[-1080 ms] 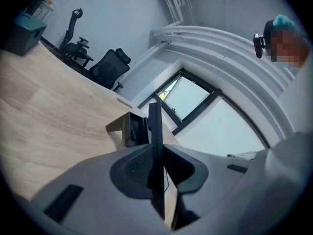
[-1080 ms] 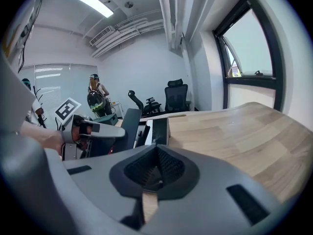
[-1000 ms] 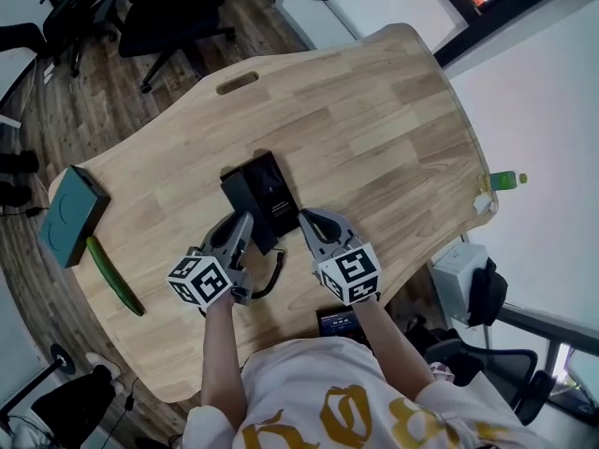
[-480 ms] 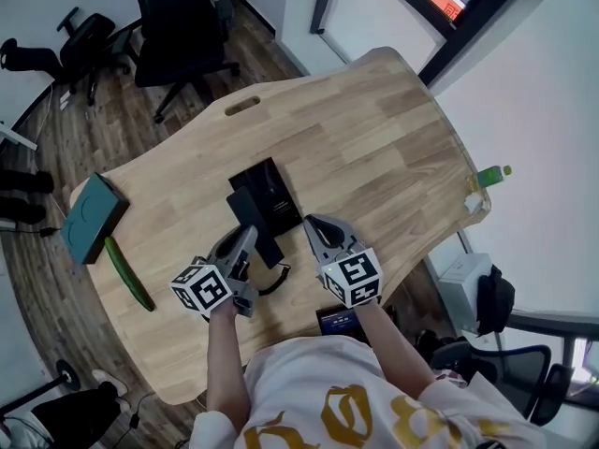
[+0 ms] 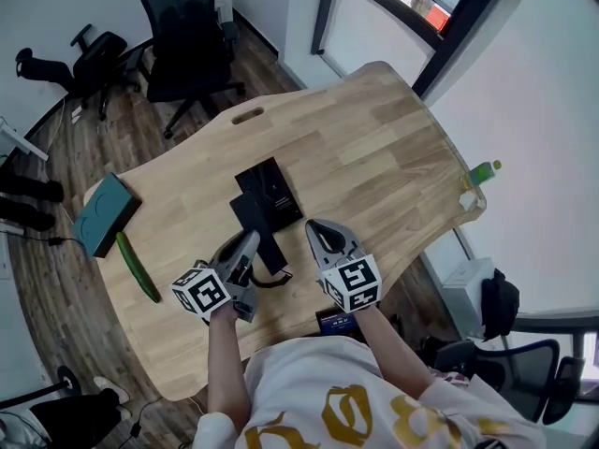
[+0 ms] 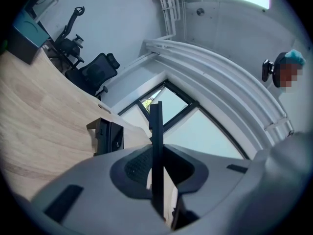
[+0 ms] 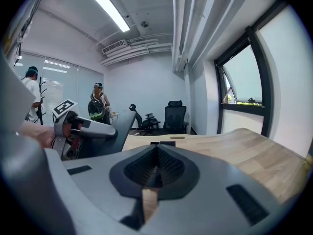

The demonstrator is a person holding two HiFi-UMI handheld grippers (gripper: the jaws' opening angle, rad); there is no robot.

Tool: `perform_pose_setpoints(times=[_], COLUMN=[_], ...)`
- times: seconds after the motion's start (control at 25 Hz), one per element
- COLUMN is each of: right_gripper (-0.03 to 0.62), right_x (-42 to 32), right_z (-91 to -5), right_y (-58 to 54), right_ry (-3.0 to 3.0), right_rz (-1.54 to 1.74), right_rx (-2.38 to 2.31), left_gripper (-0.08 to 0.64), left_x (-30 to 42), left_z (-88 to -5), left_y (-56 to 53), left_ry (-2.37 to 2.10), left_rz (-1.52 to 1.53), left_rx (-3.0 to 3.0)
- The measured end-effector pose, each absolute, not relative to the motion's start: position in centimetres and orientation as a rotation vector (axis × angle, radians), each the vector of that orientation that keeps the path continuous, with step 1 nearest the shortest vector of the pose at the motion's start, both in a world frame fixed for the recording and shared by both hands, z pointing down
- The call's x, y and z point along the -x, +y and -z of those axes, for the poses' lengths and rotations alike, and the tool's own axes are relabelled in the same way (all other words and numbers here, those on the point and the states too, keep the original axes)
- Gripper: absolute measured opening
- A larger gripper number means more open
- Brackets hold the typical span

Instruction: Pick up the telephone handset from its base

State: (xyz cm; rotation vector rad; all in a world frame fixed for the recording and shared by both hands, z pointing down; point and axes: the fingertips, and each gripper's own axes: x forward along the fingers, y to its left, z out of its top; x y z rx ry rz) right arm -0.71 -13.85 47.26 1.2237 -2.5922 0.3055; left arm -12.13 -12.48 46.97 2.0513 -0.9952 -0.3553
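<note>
The black telephone base lies on the wooden table. In the head view my left gripper holds the black handset, which is off the base and raised on its near left side. The coiled cord hangs under it. Seen from the left gripper view, the handset stands edge-on as a thin dark slab between the pads, and the base lies beyond. My right gripper hovers beside it, shut and empty. The right gripper view shows the left gripper and the base.
A teal box and a green cucumber lie at the table's left end. A green bottle stands past the right edge. A dark device sits at the near edge. Office chairs stand beyond the table.
Both grippers have risen and drawn back toward me. The handset has come up with the left gripper, away from the base.
</note>
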Motion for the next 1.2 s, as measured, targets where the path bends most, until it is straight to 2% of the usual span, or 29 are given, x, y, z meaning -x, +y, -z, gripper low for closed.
perform_pose_setpoints(times=[0.48,1.2], right_gripper=[0.005,0.005], right_x=[0.6,0.4], right_z=[-45.5,-45.0], right_y=[-10.8,-9.9], right_ry=[-2.62,-2.623], right_rz=[-0.24,-0.226], right_rx=[-1.273,-1.296], left_gripper=[0.073,0.074], left_x=[12.1,12.0], left_z=[-44.0,-43.9], left_y=[-8.3,-7.1], left_ry=[-0.934,-0.899], left_rz=[0.418,0.433], left_rx=[-2.094,-2.102])
